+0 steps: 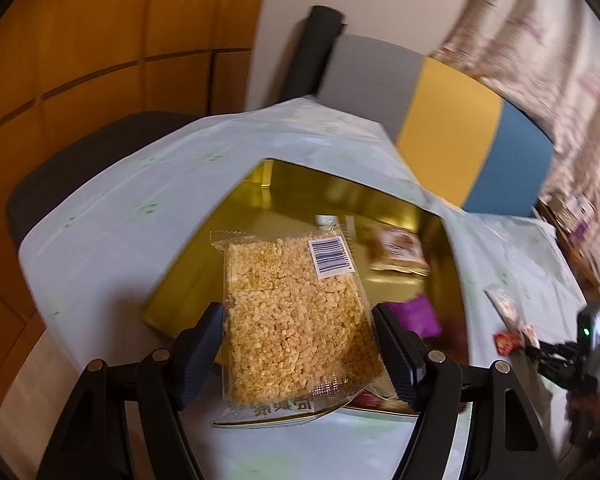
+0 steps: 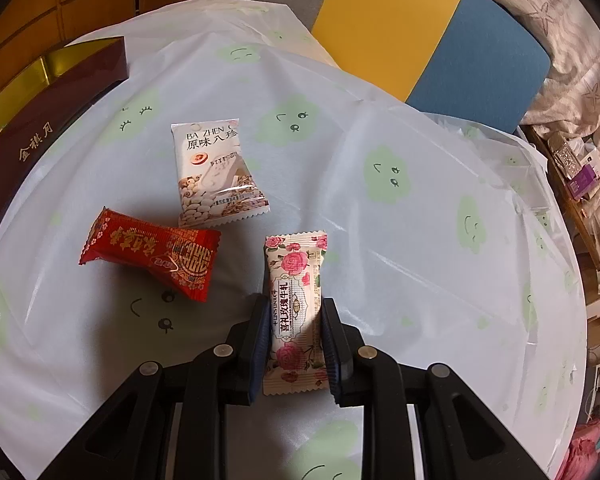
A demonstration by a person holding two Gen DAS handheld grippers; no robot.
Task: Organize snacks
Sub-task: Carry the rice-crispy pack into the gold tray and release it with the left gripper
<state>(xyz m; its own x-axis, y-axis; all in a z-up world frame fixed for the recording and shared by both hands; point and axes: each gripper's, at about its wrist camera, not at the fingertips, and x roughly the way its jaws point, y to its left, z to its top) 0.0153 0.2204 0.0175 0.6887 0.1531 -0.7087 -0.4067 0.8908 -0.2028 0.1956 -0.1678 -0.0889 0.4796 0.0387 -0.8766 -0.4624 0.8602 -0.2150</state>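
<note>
Home, looks like a living or bedroom corner. Round table [image 2: 400,208] under a thin plastic tablecloth [image 2: 340,152] printed with smiley clouds. Wood-panel wall [image 1: 80,60] behind, a colour-block chair [image 2: 440,40] in grey, yellow and blue pushed up to the table. Patterned curtain or bedding [image 2: 572,52] at right, with a cluttered shelf [image 2: 576,168] of small boxes beside it.

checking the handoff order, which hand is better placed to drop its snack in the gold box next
Left. Its tongs hold the rice cracker pack right over the gold box; the right tongs hold the rose candy over the tablecloth.
</note>
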